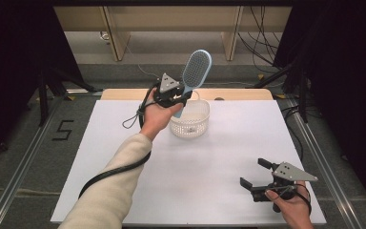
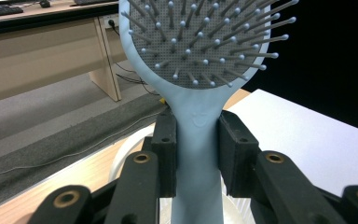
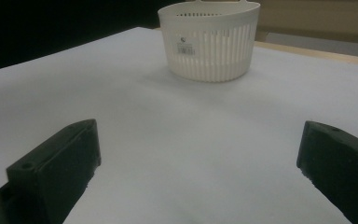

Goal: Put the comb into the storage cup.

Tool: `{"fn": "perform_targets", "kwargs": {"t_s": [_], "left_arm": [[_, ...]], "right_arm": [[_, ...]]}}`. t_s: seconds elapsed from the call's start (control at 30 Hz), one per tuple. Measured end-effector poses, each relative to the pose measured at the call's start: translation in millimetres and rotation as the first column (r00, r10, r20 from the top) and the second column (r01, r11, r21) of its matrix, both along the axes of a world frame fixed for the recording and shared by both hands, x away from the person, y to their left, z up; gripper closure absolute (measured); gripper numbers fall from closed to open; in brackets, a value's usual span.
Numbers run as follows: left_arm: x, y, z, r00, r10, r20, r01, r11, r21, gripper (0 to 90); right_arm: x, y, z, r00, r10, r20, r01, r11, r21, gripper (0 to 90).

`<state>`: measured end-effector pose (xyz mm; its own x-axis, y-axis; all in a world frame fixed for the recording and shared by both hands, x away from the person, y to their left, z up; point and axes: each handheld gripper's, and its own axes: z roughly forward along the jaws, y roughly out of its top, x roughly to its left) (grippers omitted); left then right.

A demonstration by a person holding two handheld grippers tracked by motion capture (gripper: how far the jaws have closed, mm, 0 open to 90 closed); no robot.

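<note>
Sleeve and forearm (image 1: 109,186) are rising from the high view's bottom edge; the left gripper (image 1: 177,95) is pinching a pale blue hairbrush (image 1: 195,71) by its neck above a white slotted basket (image 1: 190,125), drop pending. Left gripper view: matte black pads (image 2: 168,154) are clamping the smooth handle (image 2: 199,140), ball-tipped bristles above. Right gripper view: the right gripper (image 3: 196,158) is idling spread, basket (image 3: 209,42) beyond.

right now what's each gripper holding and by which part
The left gripper holds the light blue hairbrush by its handle, just below the bristle head. The right gripper is open and holds nothing.
</note>
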<state>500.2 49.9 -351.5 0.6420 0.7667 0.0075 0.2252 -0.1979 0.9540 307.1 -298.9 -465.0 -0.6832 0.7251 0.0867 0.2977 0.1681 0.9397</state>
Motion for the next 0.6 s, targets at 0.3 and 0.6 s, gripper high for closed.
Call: {"fn": "perform_targets", "kwargs": {"t_s": [0.3, 0.6], "left_arm": [[1.3, -3.2, 0.6, 1.0, -0.007, 0.003, 0.007, 1.0, -0.003, 70.0], [4.1, -6.4, -0.7, 0.9999, -0.009, 0.006, 0.009, 0.9999, -0.005, 70.0]], "right_arm": [[-0.5, -0.1, 0.8, 1.0, -0.003, 0.004, 0.003, 1.0, 0.001, 0.2], [-0.5, -0.5, 1.0, 1.0, 0.0, 0.008, 0.0, 1.0, 0.001, 0.2]]}}
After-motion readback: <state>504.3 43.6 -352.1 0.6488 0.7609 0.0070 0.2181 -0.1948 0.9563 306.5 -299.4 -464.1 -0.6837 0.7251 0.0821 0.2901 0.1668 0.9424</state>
